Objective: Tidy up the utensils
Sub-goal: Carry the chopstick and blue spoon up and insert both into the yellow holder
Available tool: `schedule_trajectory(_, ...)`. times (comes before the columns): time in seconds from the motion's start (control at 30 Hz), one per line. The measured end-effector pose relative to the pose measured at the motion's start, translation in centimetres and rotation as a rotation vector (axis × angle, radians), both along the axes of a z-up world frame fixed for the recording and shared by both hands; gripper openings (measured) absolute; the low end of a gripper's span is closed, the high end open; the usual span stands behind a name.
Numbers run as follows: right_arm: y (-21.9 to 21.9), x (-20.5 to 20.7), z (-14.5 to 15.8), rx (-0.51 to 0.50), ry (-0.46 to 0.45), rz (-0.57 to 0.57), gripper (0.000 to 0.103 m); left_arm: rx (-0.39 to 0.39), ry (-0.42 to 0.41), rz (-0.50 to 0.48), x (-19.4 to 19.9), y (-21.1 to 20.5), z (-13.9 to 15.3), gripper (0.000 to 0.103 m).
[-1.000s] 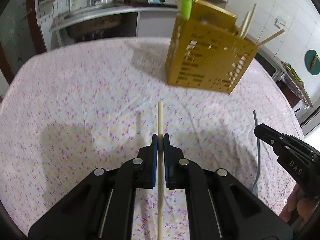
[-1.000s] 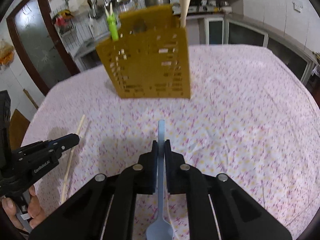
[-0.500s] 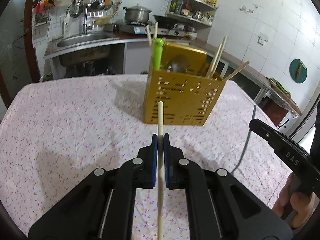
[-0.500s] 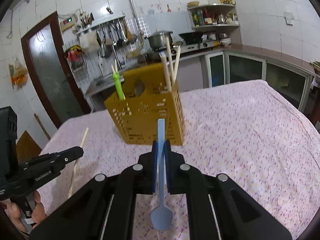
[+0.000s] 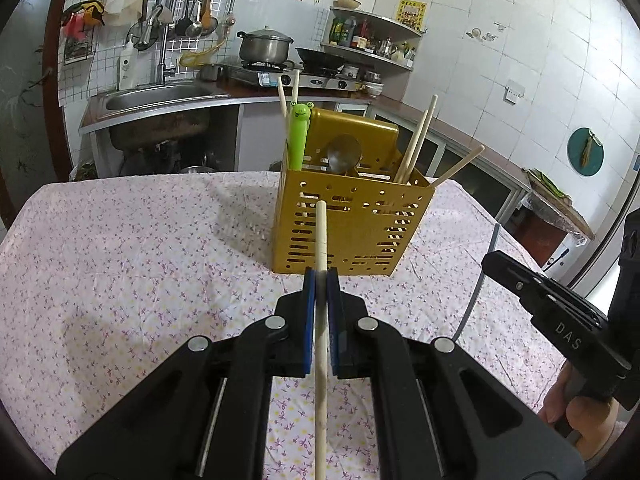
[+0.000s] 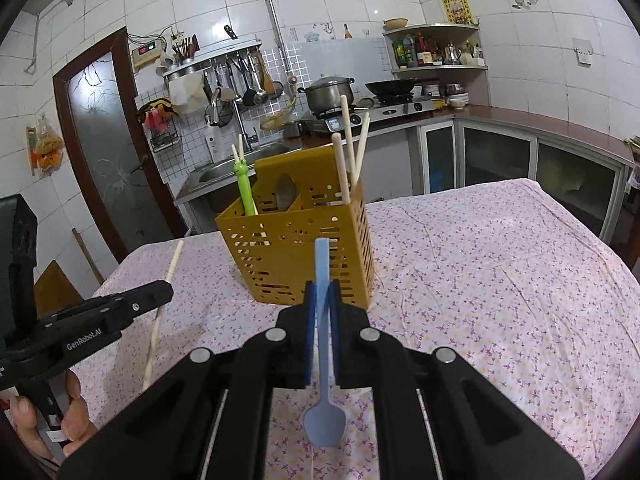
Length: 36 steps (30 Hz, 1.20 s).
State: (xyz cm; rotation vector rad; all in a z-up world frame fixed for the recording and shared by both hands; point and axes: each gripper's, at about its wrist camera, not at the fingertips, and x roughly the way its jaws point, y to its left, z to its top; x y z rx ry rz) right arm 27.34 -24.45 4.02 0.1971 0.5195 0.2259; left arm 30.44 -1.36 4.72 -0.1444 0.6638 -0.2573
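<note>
Nearest the left wrist camera, the left gripper (image 5: 321, 280) is clamped on a pale wooden chopstick (image 5: 321, 240), gripped mid-shaft so the long free end points forward, probably to steer it into a slot. Likewise the right gripper (image 6: 322, 294) pinches the flat handle of a light blue plastic spoon (image 6: 323, 360), bowl hanging toward the camera, handle tip leading. Both are held above the floral pink tablecloth (image 6: 500, 280). Farther on stands the perforated mustard-yellow utensil caddy (image 5: 352, 224), already holding chopsticks, a metal spoon (image 5: 343, 155) and a green frog-topped utensil (image 5: 299, 136), its open top facing up to receive them.
</note>
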Motion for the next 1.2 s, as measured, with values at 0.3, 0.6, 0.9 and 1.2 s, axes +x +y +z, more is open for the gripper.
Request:
schedule_trajectory(0.3,0.2,0.0,0.2,-0.005,0.002,0.009,0.007,-0.011,-0.004,0.007,-0.2,0.4,0.5,0.005)
schedule_trajectory(0.6,0.5,0.0,0.6,-0.007,0.004,0.015,0.007,-0.003,-0.01,0.006,-0.6,0.3,1.1,0.005)
schedule_trajectory(0.9,0.5,-0.3,1.5,-0.021,-0.02,0.01,0.007,0.032,-0.051,0.033,-0.8,0.4,2.3,0.005)
schedule_trajectory(1.2,0.2,0.1,5.9,-0.055,-0.101,0.001,0.007,0.081,-0.149,0.048,0.5,0.0,6.1,0.005)
